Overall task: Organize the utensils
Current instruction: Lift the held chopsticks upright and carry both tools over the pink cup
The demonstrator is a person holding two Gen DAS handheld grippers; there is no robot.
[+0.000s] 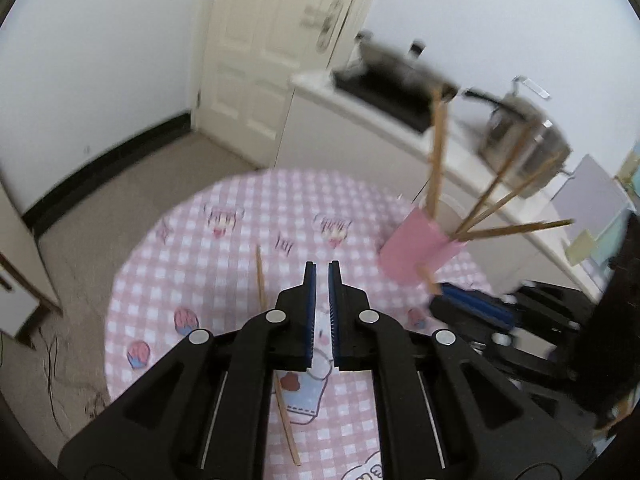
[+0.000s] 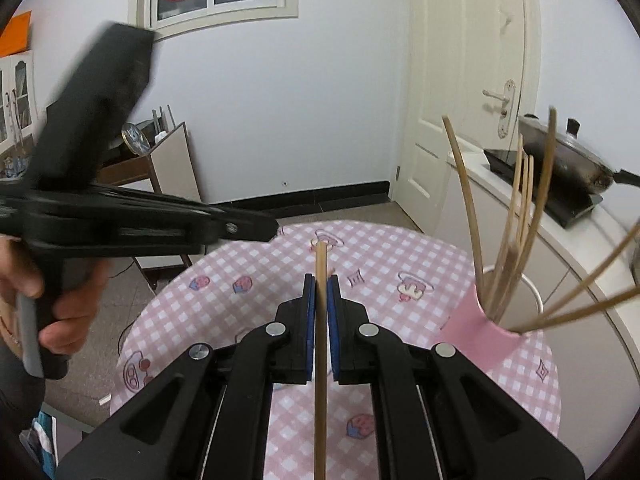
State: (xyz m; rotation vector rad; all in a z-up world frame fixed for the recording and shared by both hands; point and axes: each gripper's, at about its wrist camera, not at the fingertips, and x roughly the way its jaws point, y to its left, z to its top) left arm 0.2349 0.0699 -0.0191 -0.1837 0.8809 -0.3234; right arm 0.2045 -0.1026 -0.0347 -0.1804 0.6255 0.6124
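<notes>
A pink cup [image 1: 416,248] stands on the round table with several wooden chopsticks [image 1: 438,156] fanned out of it; it also shows in the right wrist view [image 2: 478,334]. My right gripper [image 2: 321,280] is shut on a wooden chopstick [image 2: 321,344] held above the table, left of the cup. My left gripper [image 1: 322,268] has its jaws nearly closed with nothing between them, above the table. One loose chopstick [image 1: 261,276] lies on the cloth under it. The left gripper also shows in the right wrist view [image 2: 240,230], at left.
The round table has a pink checked cloth [image 1: 192,264]. A white counter [image 1: 360,120] behind it carries a cooktop with a pan [image 2: 568,160] and a metal pot [image 1: 520,136]. A white door [image 1: 264,40] stands beyond. The right gripper shows at the left wrist view's right edge [image 1: 472,308].
</notes>
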